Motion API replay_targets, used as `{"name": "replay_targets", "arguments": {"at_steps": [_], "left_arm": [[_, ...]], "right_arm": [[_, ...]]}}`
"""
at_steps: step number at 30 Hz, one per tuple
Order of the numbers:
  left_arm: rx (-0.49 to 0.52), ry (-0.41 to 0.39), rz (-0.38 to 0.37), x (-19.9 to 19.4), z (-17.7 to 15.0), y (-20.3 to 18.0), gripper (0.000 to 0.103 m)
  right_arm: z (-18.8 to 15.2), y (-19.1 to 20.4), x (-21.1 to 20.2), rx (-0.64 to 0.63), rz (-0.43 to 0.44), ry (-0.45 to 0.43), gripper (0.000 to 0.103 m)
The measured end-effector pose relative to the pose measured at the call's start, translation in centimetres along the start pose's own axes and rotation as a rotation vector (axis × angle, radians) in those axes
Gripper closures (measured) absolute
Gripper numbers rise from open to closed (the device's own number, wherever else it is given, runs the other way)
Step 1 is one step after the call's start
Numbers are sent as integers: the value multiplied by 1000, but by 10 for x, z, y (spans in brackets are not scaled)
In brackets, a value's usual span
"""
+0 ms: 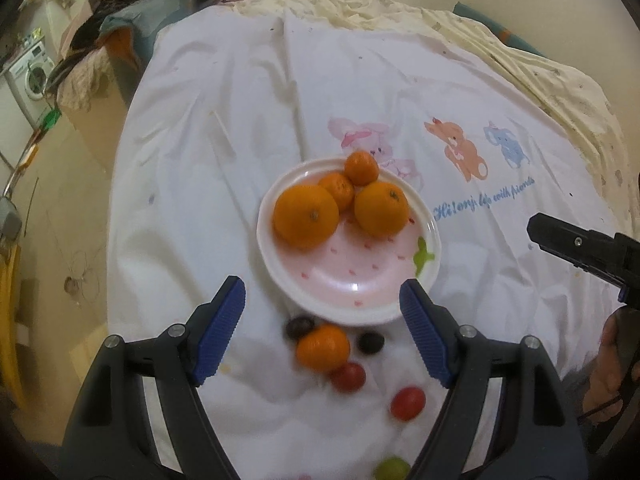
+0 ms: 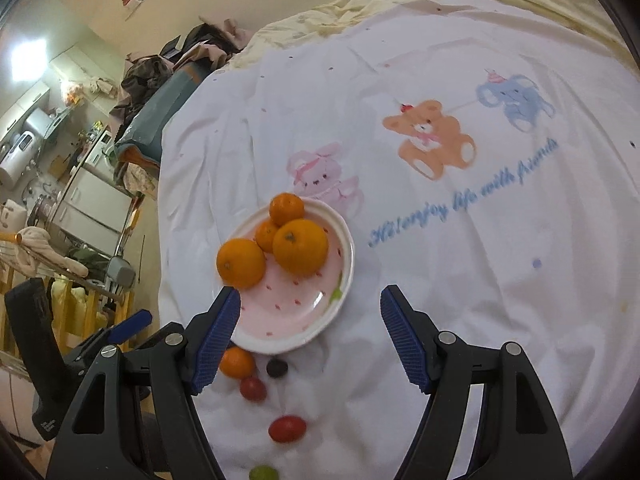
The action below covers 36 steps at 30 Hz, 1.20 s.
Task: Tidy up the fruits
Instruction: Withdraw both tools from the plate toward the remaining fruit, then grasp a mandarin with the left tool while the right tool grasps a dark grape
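- Left gripper (image 1: 322,302), jaws wide and empty, hovers over a loose orange (image 1: 323,347) on the near bed sheet (image 1: 200,160).
- Right gripper (image 2: 310,308), also wide and empty.
- Four oranges sit on the plate (image 1: 360,304); next, likely lower and grip the loose one.

Right gripper (image 2: 310,306), blue-padded jaws spread, empty | round pink-and-white plate (image 2: 340,280) holds four oranges (image 2: 300,246) | small loose orange (image 2: 237,363), red cherry tomatoes (image 2: 287,429) on white cartoon-print sheet (image 2: 460,280)
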<state>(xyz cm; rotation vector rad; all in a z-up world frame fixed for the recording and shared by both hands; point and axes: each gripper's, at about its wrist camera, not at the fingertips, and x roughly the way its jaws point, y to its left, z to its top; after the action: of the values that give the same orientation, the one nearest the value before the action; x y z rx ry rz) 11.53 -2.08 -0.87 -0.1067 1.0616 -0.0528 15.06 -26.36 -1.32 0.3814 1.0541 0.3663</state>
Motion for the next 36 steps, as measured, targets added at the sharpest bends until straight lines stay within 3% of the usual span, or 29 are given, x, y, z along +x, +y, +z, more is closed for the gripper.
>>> {"name": "replay_targets", "arguments": {"at_steps": [14, 24, 27, 31, 34, 36], "left_arm": [[-49, -29, 13, -18, -35, 12, 26], [-144, 126, -15, 19, -49, 27, 27], [-150, 161, -34, 31, -52, 22, 35], [-133, 173, -18, 42, -51, 15, 38], [-124, 193, -21, 54, -49, 12, 51], [-125, 205, -13, 61, -47, 11, 51]], "right_arm": [[-47, -1, -2, 4, -23, 60, 28], [-52, -15, 18, 67, -41, 94, 28], [-52, -19, 23, 89, -40, 108, 28], [-52, -21, 24, 98, -38, 113, 28], [-52, -21, 26, 99, -35, 120, 28], [-52, -22, 26, 101, -33, 122, 28]]}}
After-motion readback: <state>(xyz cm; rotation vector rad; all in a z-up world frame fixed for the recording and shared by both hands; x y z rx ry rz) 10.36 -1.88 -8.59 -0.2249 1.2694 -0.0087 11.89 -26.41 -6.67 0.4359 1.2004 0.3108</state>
